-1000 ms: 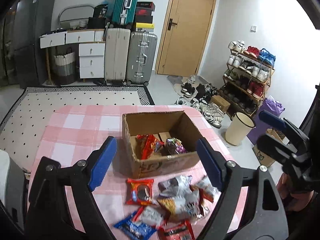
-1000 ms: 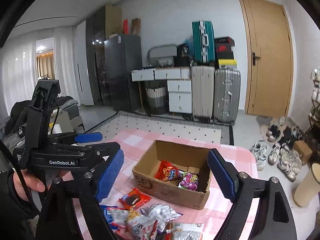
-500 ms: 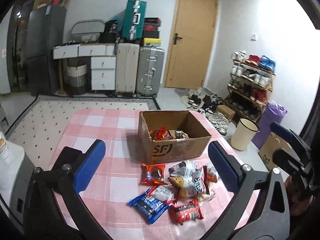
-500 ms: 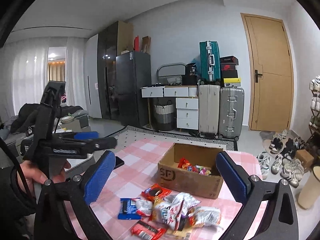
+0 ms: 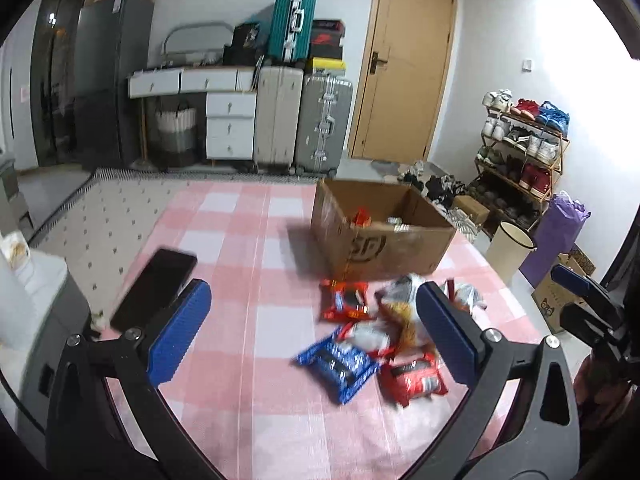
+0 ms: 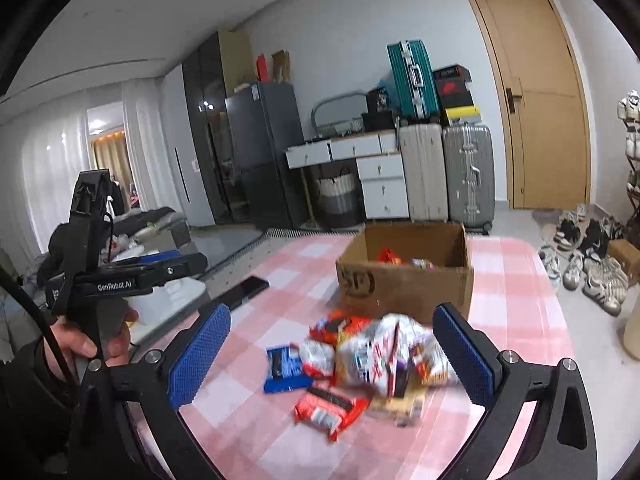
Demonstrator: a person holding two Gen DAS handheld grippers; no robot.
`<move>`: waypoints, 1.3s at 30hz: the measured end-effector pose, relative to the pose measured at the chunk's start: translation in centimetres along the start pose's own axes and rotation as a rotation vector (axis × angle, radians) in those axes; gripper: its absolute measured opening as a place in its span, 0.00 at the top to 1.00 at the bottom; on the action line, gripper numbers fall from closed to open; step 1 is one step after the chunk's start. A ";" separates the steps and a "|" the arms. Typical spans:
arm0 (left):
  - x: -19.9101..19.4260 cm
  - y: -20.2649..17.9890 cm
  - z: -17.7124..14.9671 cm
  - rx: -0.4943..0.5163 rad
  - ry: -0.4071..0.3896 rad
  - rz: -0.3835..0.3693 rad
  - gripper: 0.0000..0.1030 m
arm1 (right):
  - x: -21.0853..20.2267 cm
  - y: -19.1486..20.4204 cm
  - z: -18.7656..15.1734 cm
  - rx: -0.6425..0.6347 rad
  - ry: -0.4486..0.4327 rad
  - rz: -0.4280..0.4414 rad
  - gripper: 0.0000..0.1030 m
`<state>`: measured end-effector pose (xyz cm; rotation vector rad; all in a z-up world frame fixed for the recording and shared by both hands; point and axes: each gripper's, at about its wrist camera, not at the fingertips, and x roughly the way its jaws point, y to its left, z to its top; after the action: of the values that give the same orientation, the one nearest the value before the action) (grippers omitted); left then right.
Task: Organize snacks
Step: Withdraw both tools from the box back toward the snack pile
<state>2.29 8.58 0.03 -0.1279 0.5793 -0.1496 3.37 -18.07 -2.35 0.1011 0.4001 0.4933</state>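
A loose heap of snack packets [image 6: 360, 364] lies on the pink checked tablecloth [image 5: 248, 264], just in front of an open cardboard box [image 5: 380, 232]. Motion blur smears the wrappers, so none of their brand names can be read; a blue packet [image 5: 338, 364] and a red packet [image 5: 414, 380] sit at the near edge of the heap. Only the tops of a few packets show above the box wall, the rest hidden inside. A dark printed logo on the box front is blurred and partly cut off. A black phone [image 5: 154, 288] lies face up near the table's left edge, its lower end hidden behind a blue pad. The left gripper [image 5: 312, 336] hangs above the cloth with jaws spread wide, holding nothing. The right gripper [image 6: 332, 350] is likewise wide open and empty over the heap. In the right wrist view, white lettering on the other tool reads "GenRobot.AI". Suitcases [image 5: 304, 112] stand by the door [image 5: 404, 68].
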 end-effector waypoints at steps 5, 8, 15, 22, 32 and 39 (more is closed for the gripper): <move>1.6 0.4 -2.4 -0.026 0.046 -0.029 0.01 | 0.8 0.0 -2.3 0.014 0.047 -0.017 0.00; 2.6 0.4 -3.7 -0.047 0.082 -0.045 0.01 | 1.9 -0.2 -3.5 0.026 0.087 -0.022 0.00; 4.9 -0.5 -6.3 -0.038 0.146 -0.059 0.01 | 4.1 -0.4 -5.9 0.073 0.165 -0.003 0.00; 6.1 -0.9 -6.8 -0.056 0.171 -0.094 0.01 | 6.7 -0.2 -7.8 0.112 0.257 0.032 0.00; 6.6 -0.2 -7.5 -0.074 0.193 -0.109 0.01 | 10.9 -0.9 -10.0 0.229 0.424 0.049 0.00; 6.4 0.7 -7.9 -0.083 0.200 -0.110 0.01 | 12.8 -0.1 -10.4 0.223 0.456 0.034 0.01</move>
<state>3.28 7.50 -10.01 -0.2276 0.7788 -0.2475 9.58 -12.00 -16.35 0.2126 0.9017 0.5028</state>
